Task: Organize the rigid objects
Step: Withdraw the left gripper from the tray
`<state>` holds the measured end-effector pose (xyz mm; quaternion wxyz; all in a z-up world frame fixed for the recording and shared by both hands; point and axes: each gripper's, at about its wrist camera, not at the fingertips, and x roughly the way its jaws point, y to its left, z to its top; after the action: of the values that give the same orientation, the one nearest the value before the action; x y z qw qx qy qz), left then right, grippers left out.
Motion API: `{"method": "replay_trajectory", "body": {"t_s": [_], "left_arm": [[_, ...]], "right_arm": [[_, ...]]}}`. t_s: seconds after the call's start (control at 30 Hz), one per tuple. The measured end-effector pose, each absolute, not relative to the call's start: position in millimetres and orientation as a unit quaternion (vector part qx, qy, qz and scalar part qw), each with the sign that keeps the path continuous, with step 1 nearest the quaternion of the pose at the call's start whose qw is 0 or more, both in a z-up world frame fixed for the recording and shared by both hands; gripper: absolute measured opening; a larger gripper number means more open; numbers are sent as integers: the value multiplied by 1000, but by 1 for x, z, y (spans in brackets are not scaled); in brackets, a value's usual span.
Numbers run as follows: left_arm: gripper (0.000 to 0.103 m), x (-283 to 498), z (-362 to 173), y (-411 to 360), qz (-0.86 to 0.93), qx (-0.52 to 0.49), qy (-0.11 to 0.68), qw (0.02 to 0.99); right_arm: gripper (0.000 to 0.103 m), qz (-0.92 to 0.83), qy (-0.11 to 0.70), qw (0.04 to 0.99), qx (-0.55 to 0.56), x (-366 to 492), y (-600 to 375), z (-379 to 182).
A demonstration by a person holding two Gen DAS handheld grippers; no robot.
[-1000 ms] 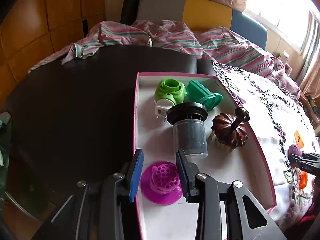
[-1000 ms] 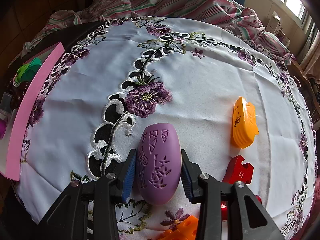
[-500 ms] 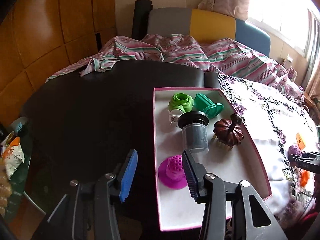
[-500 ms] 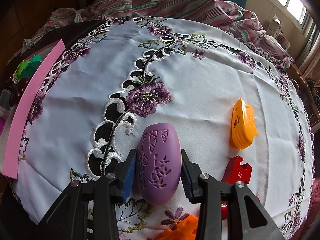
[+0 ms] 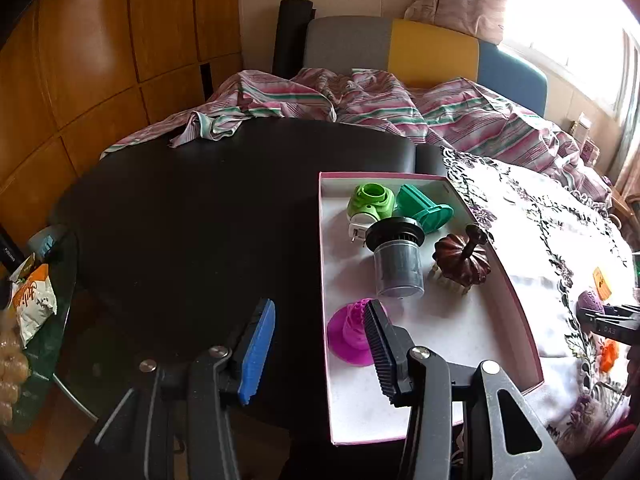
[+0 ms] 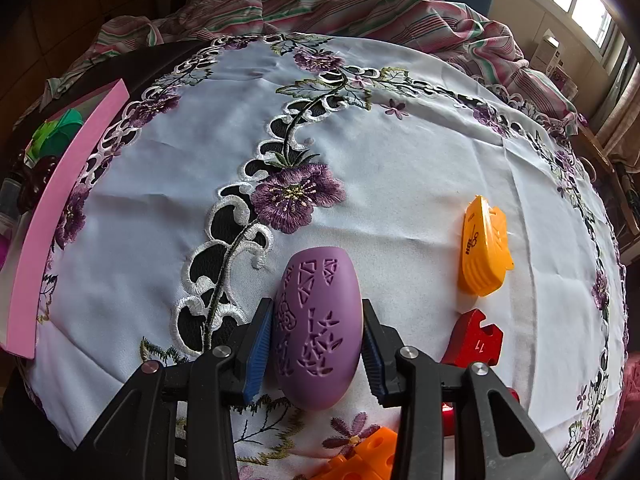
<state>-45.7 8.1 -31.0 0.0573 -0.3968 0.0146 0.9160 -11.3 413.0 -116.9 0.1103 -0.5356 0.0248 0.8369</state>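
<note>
- A red puzzle-shaped block (image 6: 474, 340) reads "11" — it lies on the embroidered tablecloth (image 6: 400, 168).
- The left gripper (image 5: 316, 344), pulled back, hangs spread and empty beside the pink-rimmed tray (image 5: 516, 308), magenta disc (image 5: 352, 334) inside.
- The right gripper (image 6: 316, 344) still clamps a purple, cut-patterned egg-shaped shell (image 6: 316, 328) on the cloth.

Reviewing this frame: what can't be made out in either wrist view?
- Right wrist: whether the purple egg-shaped piece, clamped in the right hand-held gripper, rests on the tablecloth or is lifted.
- Right wrist: the pink tray's contents, mostly hidden by its wall and the frame edge.
- Left wrist: part of the magenta piece, covered by a finger of the open left hand-held gripper.
</note>
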Motion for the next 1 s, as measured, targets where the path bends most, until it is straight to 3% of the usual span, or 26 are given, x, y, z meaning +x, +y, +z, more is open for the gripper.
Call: {"method": "replay_trajectory", "body": {"t_s": [1.0], "left_arm": [[47,-38,-34,-13,915,-401,-4,42]], "right_arm": [[40,831,46,124,-540,-14,406,-111]]}}
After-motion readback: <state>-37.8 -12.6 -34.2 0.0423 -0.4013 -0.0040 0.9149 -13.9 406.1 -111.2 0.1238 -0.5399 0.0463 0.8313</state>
